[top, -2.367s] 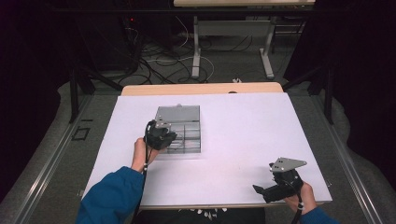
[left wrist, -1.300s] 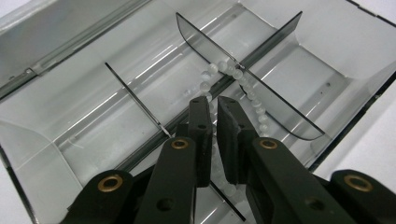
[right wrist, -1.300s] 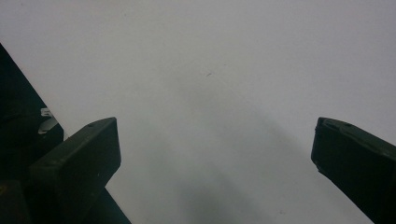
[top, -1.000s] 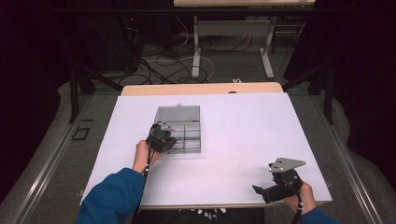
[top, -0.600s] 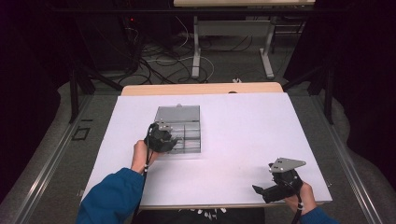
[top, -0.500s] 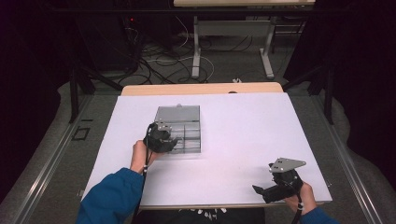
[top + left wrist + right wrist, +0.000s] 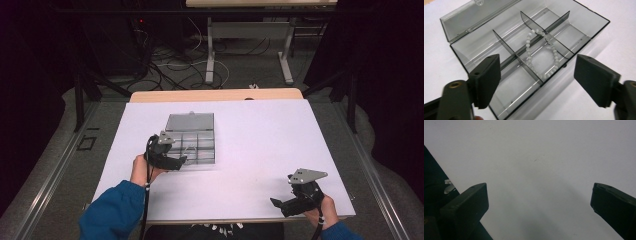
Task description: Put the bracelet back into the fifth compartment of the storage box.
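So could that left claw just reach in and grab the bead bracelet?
Probably yes. The box lid is flipped open, the left gripper hangs open right in front, and nothing covers the bracelet. It drapes over a divider, though, which might snag.

On the table (image 7: 260,130), the compartment box (image 7: 192,142) sits left of centre with its lid (image 7: 190,121) lying open behind it, a bead bracelet (image 7: 541,55) draped across a divider inside, the left gripper (image 7: 172,161) at its near-left corner, and the right gripper (image 7: 285,202) well apart near the front right edge.

The box (image 7: 529,50) loses its near corner at the frame's bottom edge, behind the left gripper (image 7: 536,80).
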